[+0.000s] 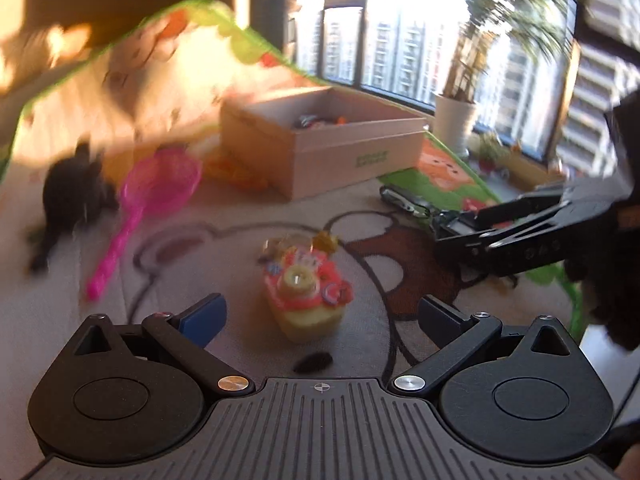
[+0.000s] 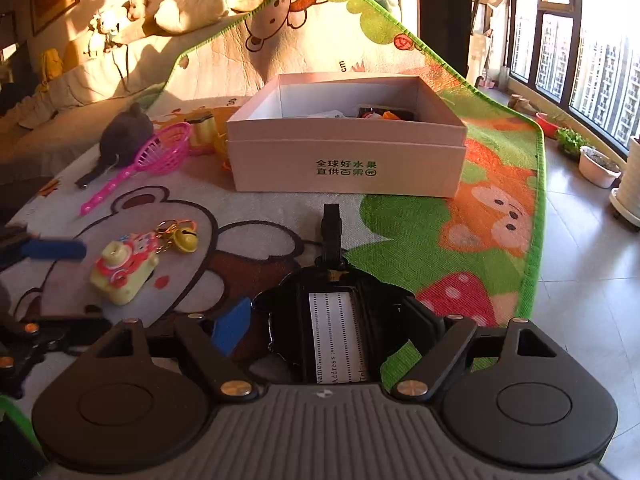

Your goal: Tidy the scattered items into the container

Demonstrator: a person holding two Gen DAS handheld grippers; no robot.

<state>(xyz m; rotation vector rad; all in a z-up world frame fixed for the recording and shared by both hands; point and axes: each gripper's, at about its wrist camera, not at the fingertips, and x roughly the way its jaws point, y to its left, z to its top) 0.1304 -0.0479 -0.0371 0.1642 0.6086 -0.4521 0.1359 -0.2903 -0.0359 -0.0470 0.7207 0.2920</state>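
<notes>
Plainly black luggage tag [image 2: 334, 336], white card.

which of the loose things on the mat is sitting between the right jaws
The black luggage tag with the white address card. It lies between the right gripper's open jaws; the toy camera and pink scoop lie off to the left.

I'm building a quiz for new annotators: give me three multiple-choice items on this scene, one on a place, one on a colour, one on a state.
1. The toy camera lies: A in the box, B on the play mat, C on the windowsill.
2. The toy net is: A pink, B blue, C white.
3. The cardboard box is: A lidded, B open-topped, C tipped over.

B: the camera rests on the mat's bear print, ahead of the left gripper.
A: net and handle are pink.
B: items show inside over its rim.
</notes>
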